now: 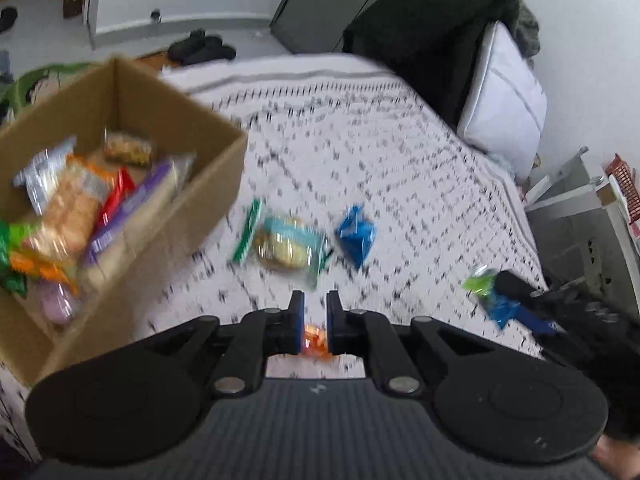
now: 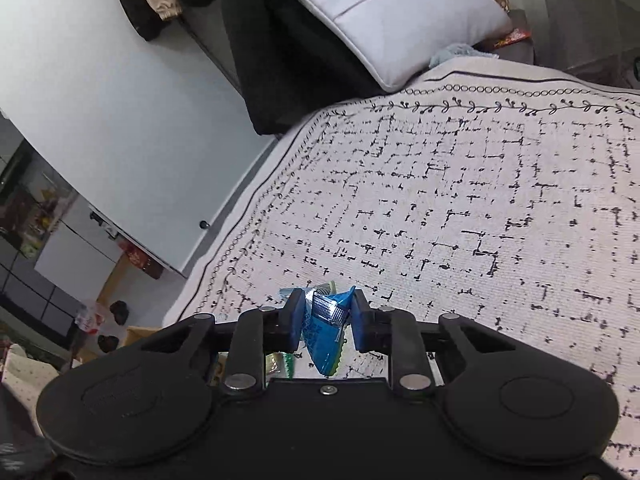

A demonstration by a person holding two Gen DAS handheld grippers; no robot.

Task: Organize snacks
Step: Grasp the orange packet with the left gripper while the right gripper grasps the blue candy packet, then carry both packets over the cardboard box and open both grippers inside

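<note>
The left wrist view is motion-blurred. A cardboard box on the left of the bed holds several snack packets. Loose on the bedspread lie a green packet, a teal biscuit pack and a blue packet. My left gripper is shut on an orange snack packet above the bedspread, right of the box. My right gripper is shut on a blue and green snack packet held above the bed; it also shows at the right of the left wrist view.
The patterned white bedspread covers the bed. A white pillow and dark clothing lie at its head. A white cabinet stands beside the bed. Shoes lie on the floor beyond.
</note>
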